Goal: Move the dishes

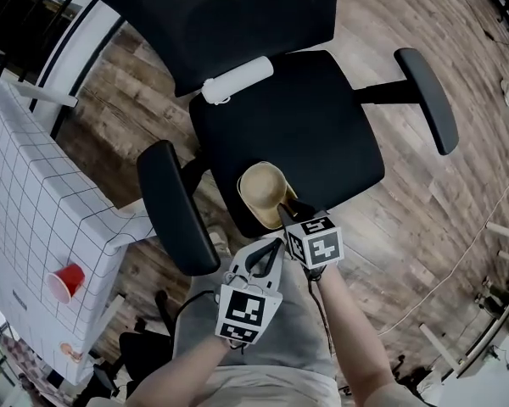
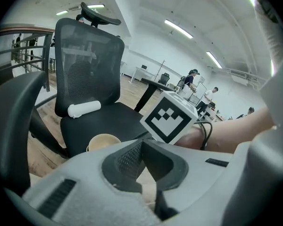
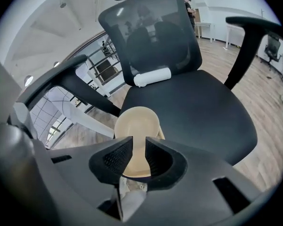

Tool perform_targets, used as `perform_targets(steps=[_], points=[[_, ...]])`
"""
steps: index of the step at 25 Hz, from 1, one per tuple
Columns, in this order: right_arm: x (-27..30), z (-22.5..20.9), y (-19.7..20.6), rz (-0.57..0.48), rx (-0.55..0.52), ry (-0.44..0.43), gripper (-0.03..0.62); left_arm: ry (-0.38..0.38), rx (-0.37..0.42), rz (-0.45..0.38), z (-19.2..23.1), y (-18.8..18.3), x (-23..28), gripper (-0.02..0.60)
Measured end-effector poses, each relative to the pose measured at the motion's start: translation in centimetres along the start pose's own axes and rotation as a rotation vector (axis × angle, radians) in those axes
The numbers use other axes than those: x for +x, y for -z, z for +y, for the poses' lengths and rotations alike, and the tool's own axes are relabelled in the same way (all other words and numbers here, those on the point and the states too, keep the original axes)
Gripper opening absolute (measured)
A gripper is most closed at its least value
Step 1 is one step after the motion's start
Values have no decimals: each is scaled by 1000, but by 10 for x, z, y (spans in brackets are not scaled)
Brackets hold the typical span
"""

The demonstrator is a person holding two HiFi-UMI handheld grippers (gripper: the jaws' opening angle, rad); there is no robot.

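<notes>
A tan bowl rests at the front edge of a black office chair seat. My right gripper is shut on the bowl's near rim; in the right gripper view the rim of the bowl sits pinched between the two black pads of that gripper. My left gripper hovers just left of and behind it, over the person's lap, shut with nothing held. From the left gripper I see the bowl ahead and the right gripper's marker cube.
A white lumbar roll lies at the back of the seat. Black armrests flank the seat. To the left stands a white gridded table with a red cup. Wood floor surrounds the chair.
</notes>
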State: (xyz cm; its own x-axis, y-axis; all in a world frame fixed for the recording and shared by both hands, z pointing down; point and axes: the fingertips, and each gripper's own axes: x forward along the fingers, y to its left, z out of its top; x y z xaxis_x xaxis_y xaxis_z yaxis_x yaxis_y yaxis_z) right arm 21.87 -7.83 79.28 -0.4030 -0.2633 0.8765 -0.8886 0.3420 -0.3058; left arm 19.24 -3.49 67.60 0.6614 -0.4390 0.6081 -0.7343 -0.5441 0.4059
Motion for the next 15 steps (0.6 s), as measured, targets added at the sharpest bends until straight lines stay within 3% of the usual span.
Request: perform_targets(steps=[11,15], points=[[45,-18,12,-21,99,19,91,14,-13,8,11,21,18,14],[52,-19,16,19,99,36,75,63,-5,19,4,24,16,14]])
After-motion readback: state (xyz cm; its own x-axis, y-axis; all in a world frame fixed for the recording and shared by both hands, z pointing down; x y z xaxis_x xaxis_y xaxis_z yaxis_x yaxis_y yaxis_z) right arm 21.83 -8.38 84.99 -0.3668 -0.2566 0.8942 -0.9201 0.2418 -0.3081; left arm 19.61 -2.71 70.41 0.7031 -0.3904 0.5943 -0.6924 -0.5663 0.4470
